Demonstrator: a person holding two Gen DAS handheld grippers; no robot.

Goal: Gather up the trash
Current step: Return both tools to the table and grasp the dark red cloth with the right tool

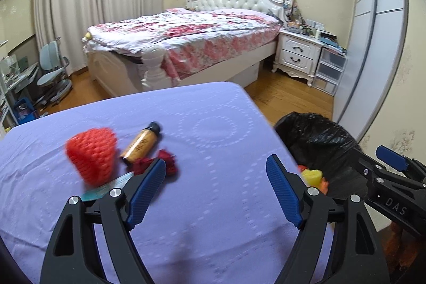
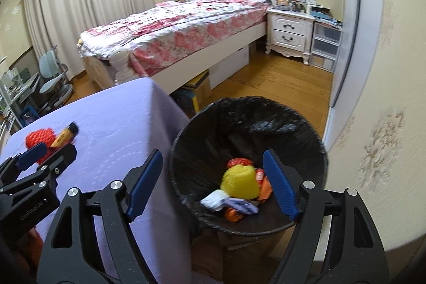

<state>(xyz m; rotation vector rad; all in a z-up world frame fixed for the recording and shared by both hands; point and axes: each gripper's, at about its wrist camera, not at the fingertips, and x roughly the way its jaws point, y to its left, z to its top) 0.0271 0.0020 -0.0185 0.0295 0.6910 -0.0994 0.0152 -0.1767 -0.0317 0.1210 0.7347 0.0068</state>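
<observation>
On the purple tablecloth (image 1: 213, 124) lie a red foam fruit net (image 1: 91, 155), a small amber bottle with a black cap (image 1: 141, 143), a dark red crumpled scrap (image 1: 165, 160) and a pale flat card (image 1: 106, 189). My left gripper (image 1: 215, 175) hangs open over the cloth just right of them, nothing between its blue pads. My right gripper (image 2: 213, 169) stands open above the black-lined trash bin (image 2: 316, 148). Inside the bin lie a yellow foam net (image 2: 239, 181), orange wrappers (image 2: 265, 184) and a white and purple wad (image 2: 229, 202). The left gripper (image 2: 40, 159) also shows at the left edge of the right wrist view.
The bin (image 1: 319, 140) stands on the wood floor (image 2: 279, 81) off the table's right edge. Behind are a bed with a floral cover (image 1: 191, 36), a white nightstand (image 1: 298, 52), clear drawers (image 1: 330, 71) and a desk chair (image 1: 53, 71) at far left.
</observation>
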